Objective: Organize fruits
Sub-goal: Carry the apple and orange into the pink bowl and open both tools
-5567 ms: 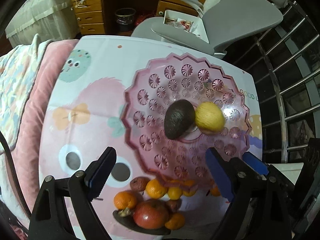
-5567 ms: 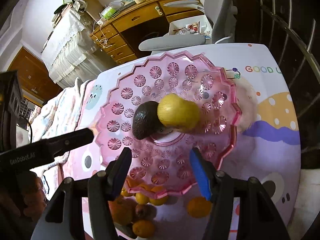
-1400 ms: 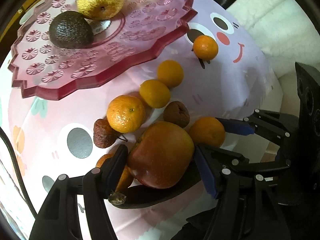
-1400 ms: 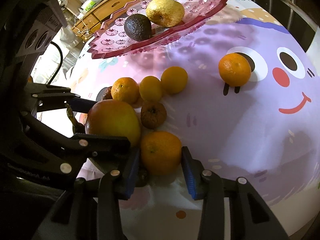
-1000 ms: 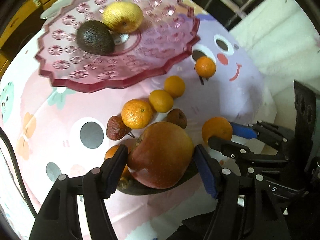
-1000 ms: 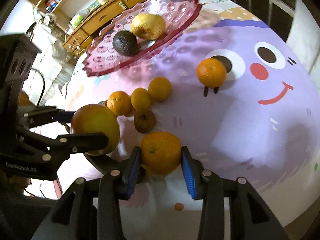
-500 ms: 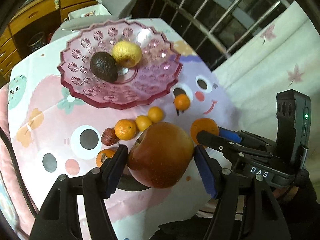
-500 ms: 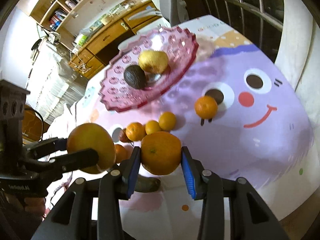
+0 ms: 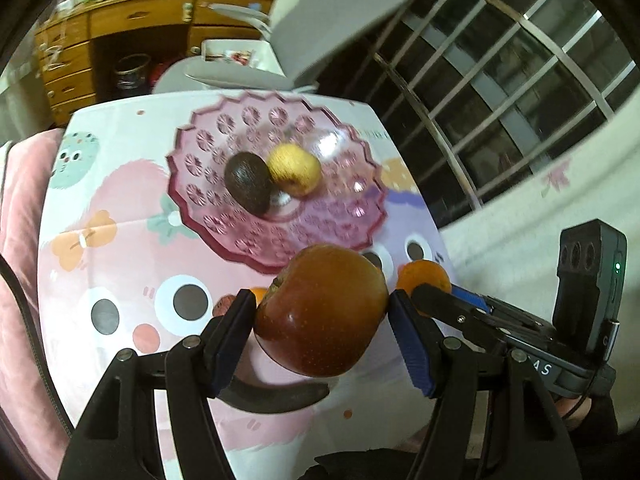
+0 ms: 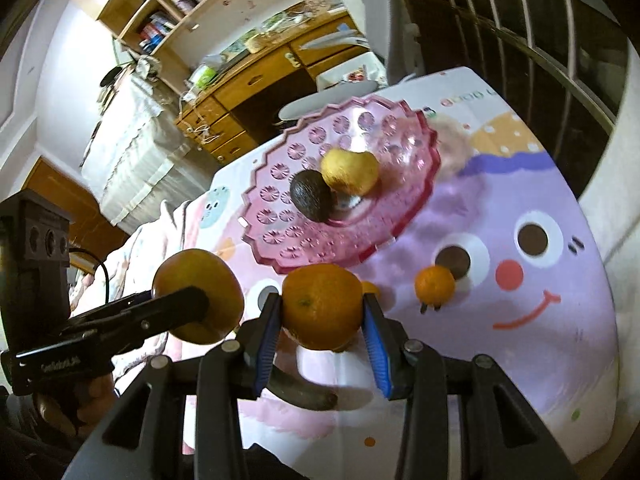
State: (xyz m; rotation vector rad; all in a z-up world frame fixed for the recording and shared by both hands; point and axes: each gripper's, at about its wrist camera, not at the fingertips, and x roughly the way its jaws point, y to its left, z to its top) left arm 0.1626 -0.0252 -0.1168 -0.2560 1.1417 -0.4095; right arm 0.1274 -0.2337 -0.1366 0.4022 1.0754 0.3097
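My left gripper (image 9: 322, 316) is shut on a large red apple (image 9: 320, 312) and holds it high above the table; it also shows in the right wrist view (image 10: 198, 296). My right gripper (image 10: 322, 316) is shut on an orange (image 10: 322, 306), lifted beside the apple; the orange also shows in the left wrist view (image 9: 424, 276). The pink scalloped plate (image 9: 224, 204) (image 10: 408, 208) lies beyond both, holding a dark avocado (image 9: 248, 188) (image 10: 314, 196) and a yellow pear (image 9: 294, 168) (image 10: 350, 172).
A small orange (image 10: 434, 284) lies on the cartoon tablecloth (image 10: 540, 340) right of my grippers. A dark banana (image 10: 308, 396) (image 9: 276, 396) and other small fruits lie under the grippers, mostly hidden. A grey chair (image 9: 320, 40), a wooden desk (image 9: 120, 28) and a window grille (image 9: 520, 80) stand beyond the table.
Both grippers closed on the apple and the orange, then lifted them high off the table and swung toward the plate, which now sits straight ahead.
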